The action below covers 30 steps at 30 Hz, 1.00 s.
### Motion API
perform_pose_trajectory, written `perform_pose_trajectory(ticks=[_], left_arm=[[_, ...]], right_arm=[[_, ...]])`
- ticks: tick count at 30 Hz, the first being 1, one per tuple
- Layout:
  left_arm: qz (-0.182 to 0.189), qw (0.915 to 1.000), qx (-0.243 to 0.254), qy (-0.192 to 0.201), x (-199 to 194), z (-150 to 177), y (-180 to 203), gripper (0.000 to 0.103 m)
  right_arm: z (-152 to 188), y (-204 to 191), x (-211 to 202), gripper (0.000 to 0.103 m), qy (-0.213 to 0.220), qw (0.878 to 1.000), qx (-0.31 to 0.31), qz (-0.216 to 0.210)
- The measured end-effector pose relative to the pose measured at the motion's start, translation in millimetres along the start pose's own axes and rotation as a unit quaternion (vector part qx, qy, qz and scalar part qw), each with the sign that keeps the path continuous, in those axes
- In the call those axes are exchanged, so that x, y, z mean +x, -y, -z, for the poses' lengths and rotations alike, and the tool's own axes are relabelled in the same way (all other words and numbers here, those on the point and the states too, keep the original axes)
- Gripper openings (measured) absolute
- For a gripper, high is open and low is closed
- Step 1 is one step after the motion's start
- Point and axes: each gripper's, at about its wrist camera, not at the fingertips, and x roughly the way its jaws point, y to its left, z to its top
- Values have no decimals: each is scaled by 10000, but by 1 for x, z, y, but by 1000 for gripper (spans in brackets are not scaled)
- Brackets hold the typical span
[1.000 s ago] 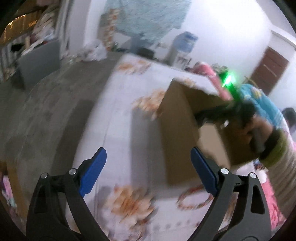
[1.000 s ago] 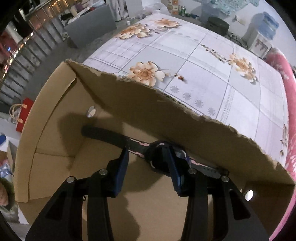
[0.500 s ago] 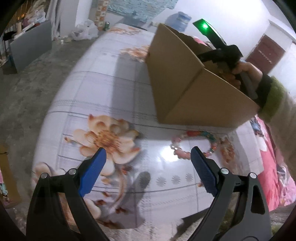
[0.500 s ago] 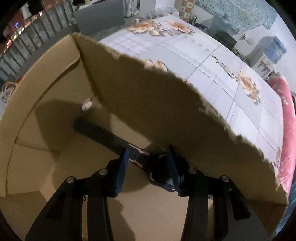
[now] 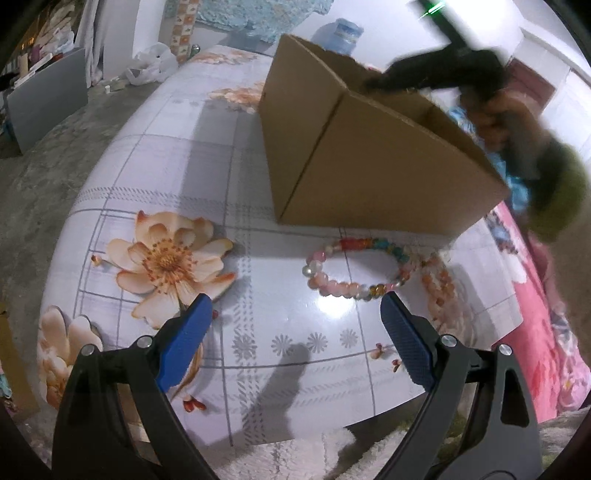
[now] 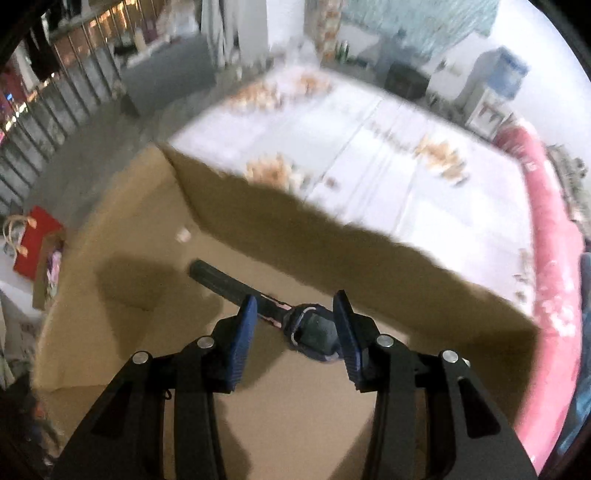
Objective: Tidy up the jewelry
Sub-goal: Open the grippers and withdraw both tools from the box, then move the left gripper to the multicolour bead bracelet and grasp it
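A beaded bracelet point(image 5: 358, 269) of pink, red and teal beads lies on the flowered tablecloth point(image 5: 258, 155), just in front of a cardboard box point(image 5: 369, 155). My left gripper point(image 5: 295, 301) hovers open close before the bracelet, with nothing between its blue fingers. In the right wrist view a dark wristwatch point(image 6: 314, 332) lies flat on the floor of the box point(image 6: 129, 258). My right gripper point(image 6: 295, 299) hangs open above it. The watch face shows near the right finger and the strap runs past the left one. A hand point(image 5: 498, 107) holds that gripper over the box, blurred.
The table's near edge point(image 5: 295, 435) is close below my left gripper, with a white fluffy cloth point(image 5: 332, 458) under it. A pink fabric edge point(image 6: 546, 258) borders the table on the right. A water dispenser point(image 5: 345, 33) and bags stand by the far wall.
My left gripper has swung down over the table and closed in on the bracelet. My right gripper has lifted away from the box floor, and the watch now looks smaller beneath it.
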Motion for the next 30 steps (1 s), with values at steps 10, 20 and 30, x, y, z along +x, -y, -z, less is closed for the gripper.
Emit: perform_pose_trajectory(ticks=[10,20,30], left_arm=[[-746,9924,943,-252,16,21,34,89],[-1169,9826,1340,-542,28,21,46,96],[-1246,9807,1247,-846,31,16,48,96]], right_arm=[[156,-30,-160,96,1600,9861,299,333],[286,-10,-58,96,10,9666,2478,662],[290,-7,-23,97,-438,9683,2303,864]])
